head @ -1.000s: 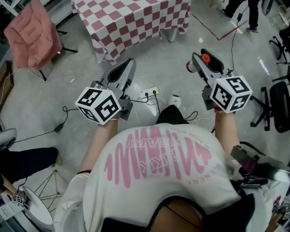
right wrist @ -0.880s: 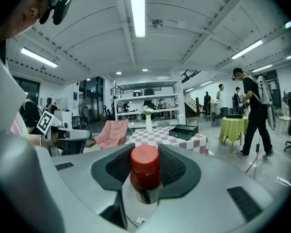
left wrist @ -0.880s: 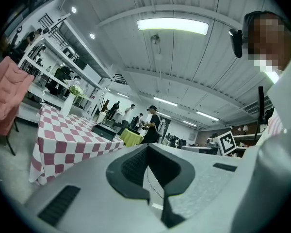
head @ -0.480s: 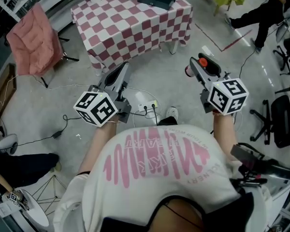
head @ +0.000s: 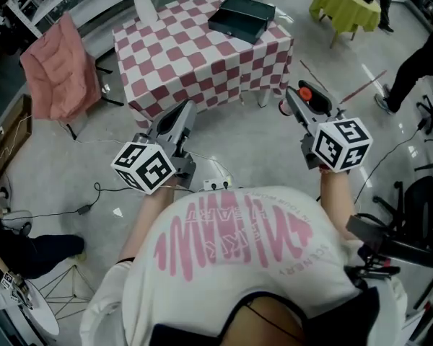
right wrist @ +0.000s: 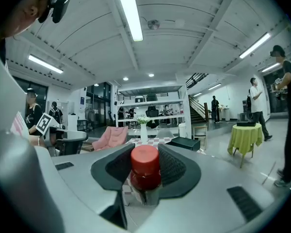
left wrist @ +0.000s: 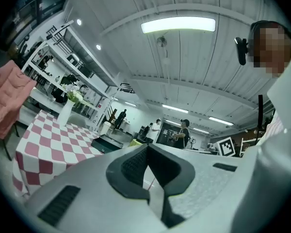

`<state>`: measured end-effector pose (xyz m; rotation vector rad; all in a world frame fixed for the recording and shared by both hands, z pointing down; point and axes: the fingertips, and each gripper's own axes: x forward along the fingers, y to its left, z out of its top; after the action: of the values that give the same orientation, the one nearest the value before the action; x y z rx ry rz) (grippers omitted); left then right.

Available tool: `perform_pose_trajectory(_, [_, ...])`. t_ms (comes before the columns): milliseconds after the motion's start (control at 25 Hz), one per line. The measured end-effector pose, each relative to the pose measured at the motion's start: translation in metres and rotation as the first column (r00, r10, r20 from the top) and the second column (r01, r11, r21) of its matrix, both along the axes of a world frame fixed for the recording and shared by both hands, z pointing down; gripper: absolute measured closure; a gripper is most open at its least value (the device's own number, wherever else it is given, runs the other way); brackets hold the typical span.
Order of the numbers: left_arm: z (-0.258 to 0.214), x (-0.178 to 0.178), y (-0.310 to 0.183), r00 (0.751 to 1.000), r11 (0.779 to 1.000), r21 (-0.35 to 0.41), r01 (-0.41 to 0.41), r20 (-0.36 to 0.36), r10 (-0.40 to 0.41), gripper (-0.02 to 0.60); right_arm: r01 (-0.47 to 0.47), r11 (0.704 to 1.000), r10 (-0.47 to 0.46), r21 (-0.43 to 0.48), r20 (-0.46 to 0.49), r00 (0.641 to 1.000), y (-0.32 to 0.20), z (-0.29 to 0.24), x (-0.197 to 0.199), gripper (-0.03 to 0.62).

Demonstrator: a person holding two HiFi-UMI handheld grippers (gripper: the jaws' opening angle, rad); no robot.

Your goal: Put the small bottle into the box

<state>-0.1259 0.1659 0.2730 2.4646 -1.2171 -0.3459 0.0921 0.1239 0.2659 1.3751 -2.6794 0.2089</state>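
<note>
**Bottle held in the right fingers, short of the worktop**

In the head view we see the right gripper (head: 297,96) carrying the small bottle (head: 305,90), red cap up, over bare floor (head: 260,135). It is near the front right corner of the checkered worktop (head: 195,56). The left gripper (head: 186,109) is level with it, over the floor just before the worktop's front edge. The box (head: 242,18) lies at the worktop's far right corner, well apart from both grippers. A vase (head: 143,7) stands at its far left edge. A pink chair (head: 58,67) flanks the worktop's left side and a yellow-green table (head: 346,2) stands off to the right, with open floor between.

In the left gripper view we find its fingers (left wrist: 131,166) pressed together with nothing between them. The worktop's near edge is ahead on the left.

In the right gripper view the fingers (right wrist: 170,166) clamp the small bottle just under its cap. The box lies ahead beyond it.
</note>
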Motion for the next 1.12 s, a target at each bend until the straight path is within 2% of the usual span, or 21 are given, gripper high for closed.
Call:
perform_pose_trajectory(240, [-0.006,0.012,-0.041,0.998,0.998,0.012,0.063,-0.016,-0.063,0.575,0.034,0.999,-0.035,0.023,0.003,0.999,-0.048,-0.008,0.022,0.447])
perform_pose_trajectory(600, [-0.001,0.052,-0.084,0.998,0.998,0.007,0.068,0.016,-0.069,0.575,0.057,0.998,-0.057,0.034,0.019,0.998,-0.102,-0.009,0.06,0.447])
perform_pose_trajectory(960, [0.013,0.078,-0.11,0.994,0.994,-0.008,0.105,-0.011,-0.105,0.575,0.06,0.998,-0.06,-0.002,0.005,0.998,-0.122,0.014,0.097,0.447])
perform_pose_trajectory(1120, [0.021,0.091,-0.113,0.996,0.996,-0.032,0.086,-0.009,-0.086,0.575,0.048,0.998,-0.048,-0.028,0.0,0.999,-0.121,0.023,0.108,0.447])
